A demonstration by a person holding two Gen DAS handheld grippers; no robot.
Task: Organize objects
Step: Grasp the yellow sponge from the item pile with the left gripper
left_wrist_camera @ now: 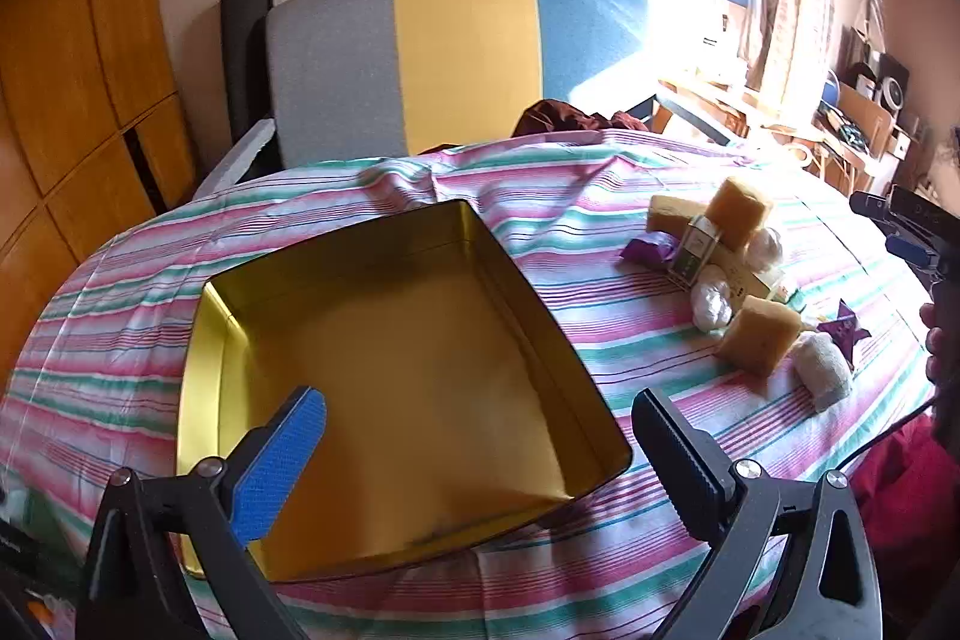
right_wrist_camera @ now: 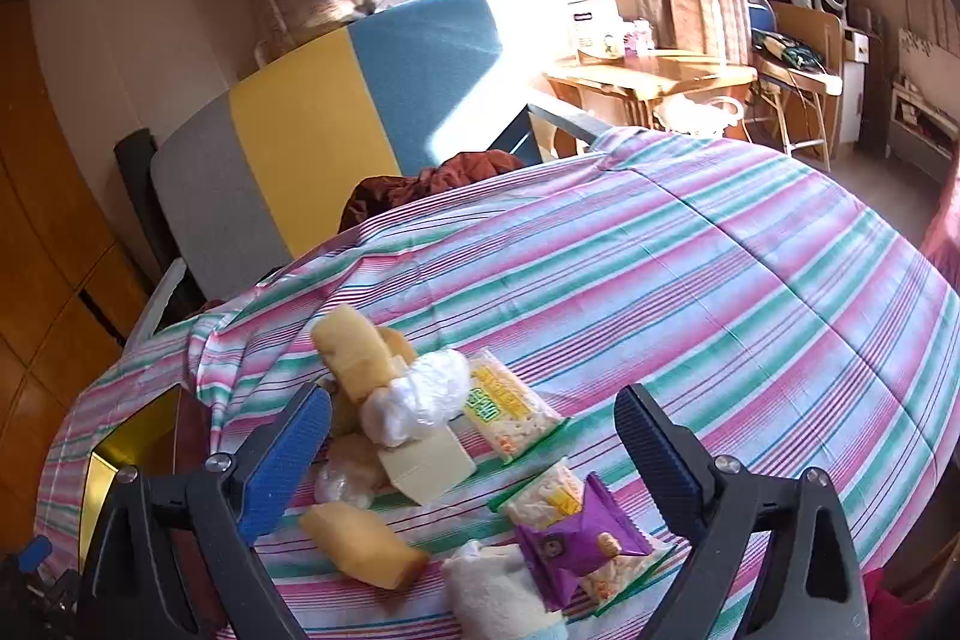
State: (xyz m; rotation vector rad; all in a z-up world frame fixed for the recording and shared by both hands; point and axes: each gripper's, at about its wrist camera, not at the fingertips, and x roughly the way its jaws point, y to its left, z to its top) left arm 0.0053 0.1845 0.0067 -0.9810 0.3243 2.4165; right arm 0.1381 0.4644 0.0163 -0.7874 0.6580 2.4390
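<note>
An open, empty gold tin box [left_wrist_camera: 396,340] lies on the striped cloth [left_wrist_camera: 576,214]; its edge also shows at far left in the right wrist view [right_wrist_camera: 120,442]. My left gripper [left_wrist_camera: 480,436] is open and empty, hovering over the tin's near end. A pile of snacks lies right of the tin: yellow sponge-like cakes [left_wrist_camera: 759,334], white wrapped pieces [left_wrist_camera: 711,304], a purple packet [left_wrist_camera: 648,247]. My right gripper [right_wrist_camera: 474,436] is open and empty above this pile: a cake [right_wrist_camera: 366,544], a cream box [right_wrist_camera: 429,466], a rice-cracker packet [right_wrist_camera: 510,406], a purple packet [right_wrist_camera: 576,538].
A grey, yellow and blue chair [left_wrist_camera: 420,58] stands behind the table with a dark red cloth [left_wrist_camera: 558,115] on its seat. A wooden cabinet [left_wrist_camera: 66,58] is at the left. A cluttered desk [right_wrist_camera: 654,76] stands by the window.
</note>
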